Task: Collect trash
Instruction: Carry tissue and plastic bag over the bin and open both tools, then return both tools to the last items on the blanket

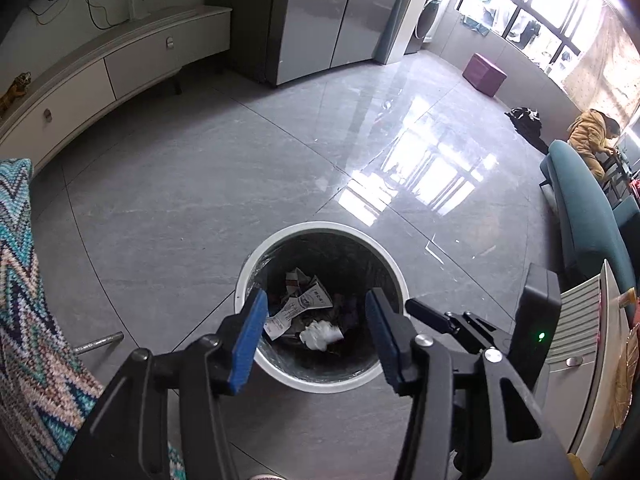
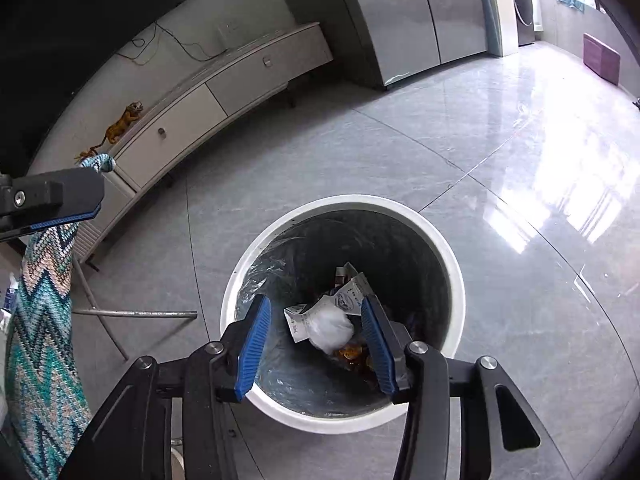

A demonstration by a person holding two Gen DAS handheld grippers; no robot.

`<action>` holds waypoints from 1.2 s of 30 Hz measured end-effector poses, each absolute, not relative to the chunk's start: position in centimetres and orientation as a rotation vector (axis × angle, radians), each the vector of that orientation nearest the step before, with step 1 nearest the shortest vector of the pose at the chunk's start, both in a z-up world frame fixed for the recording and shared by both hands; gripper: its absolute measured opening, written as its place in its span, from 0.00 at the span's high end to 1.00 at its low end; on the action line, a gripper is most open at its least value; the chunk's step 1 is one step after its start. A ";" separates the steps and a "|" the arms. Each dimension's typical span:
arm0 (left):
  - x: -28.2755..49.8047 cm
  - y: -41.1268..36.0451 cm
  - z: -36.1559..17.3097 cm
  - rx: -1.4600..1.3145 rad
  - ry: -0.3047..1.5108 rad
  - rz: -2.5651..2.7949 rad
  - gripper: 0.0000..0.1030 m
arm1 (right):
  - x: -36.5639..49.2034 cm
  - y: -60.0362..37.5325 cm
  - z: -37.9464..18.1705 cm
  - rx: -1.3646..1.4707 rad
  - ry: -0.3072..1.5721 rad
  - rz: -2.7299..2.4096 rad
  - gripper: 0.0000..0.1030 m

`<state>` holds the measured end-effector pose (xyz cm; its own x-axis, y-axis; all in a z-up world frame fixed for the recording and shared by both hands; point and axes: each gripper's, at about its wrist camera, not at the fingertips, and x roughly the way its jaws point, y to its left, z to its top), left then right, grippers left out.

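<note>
We see the round white trash bin (image 1: 320, 384) (image 2: 452, 256) standing on the grey tiled floor (image 1: 200, 184), lined with a dark bag. Inside it lie a white crumpled tissue (image 1: 320, 334) (image 2: 330, 328), printed paper wrappers (image 1: 304, 300) (image 2: 348, 298) and some brownish scraps (image 2: 348, 354). Our left gripper (image 1: 316, 320) and right gripper (image 2: 316, 328) both hang over the bin's mouth, jaws apart and holding nothing.

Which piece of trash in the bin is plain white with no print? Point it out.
The crumpled white wad, lying on top of the trash bin's contents. The creased paper wrapper beside it carries printed text and a logo.
</note>
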<state>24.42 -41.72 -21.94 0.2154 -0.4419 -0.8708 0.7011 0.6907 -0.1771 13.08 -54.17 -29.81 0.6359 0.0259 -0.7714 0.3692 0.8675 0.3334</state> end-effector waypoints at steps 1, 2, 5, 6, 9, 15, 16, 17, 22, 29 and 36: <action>24.1 -41.4 -21.5 0.280 1.083 -0.800 0.52 | 12.9 -54.2 -29.5 0.496 0.861 -0.214 0.54; 23.7 -41.0 -20.9 0.280 1.062 -0.790 0.52 | 12.5 -54.1 -28.8 0.490 0.854 -0.229 0.52; 23.1 -39.4 -19.1 0.287 0.989 -0.751 0.52 | 11.9 -53.8 -26.9 0.483 0.819 -0.246 0.51; 22.7 -39.0 -18.4 0.288 0.963 -0.734 0.52 | 11.6 -53.6 -26.0 0.478 0.803 -0.254 0.50; 22.1 -36.7 -16.0 0.270 0.882 -0.680 0.52 | 11.0 -52.4 -23.0 0.440 0.751 -0.266 0.44; 20.5 -31.5 -11.7 0.264 0.729 -0.549 0.52 | 10.5 -48.1 -17.0 0.350 0.643 -0.243 0.32; 20.2 -30.5 -11.1 0.262 0.706 -0.529 0.52 | 10.3 -47.2 -16.0 0.334 0.624 -0.236 0.30; 19.9 -29.5 -10.7 0.261 0.689 -0.506 0.51 | 10.2 -46.2 -15.0 0.319 0.606 -0.230 0.28; 18.3 -24.1 -8.2 0.235 0.612 -0.418 0.48 | 9.5 -42.5 -11.5 0.261 0.531 -0.202 0.22; 15.7 -17.5 -5.5 0.216 0.498 -0.330 0.48 | 8.2 -37.8 -8.0 0.199 0.466 -0.148 0.15; 13.7 -11.9 -3.9 0.141 0.459 -0.260 0.47 | 6.9 -34.6 -5.9 0.162 0.429 -0.152 0.06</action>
<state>13.73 -11.86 -3.91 0.8642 -0.2156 -0.4547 0.2786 0.9574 0.0755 6.93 -34.56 -5.89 0.8986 -0.1117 -0.4244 0.1799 0.9758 0.1241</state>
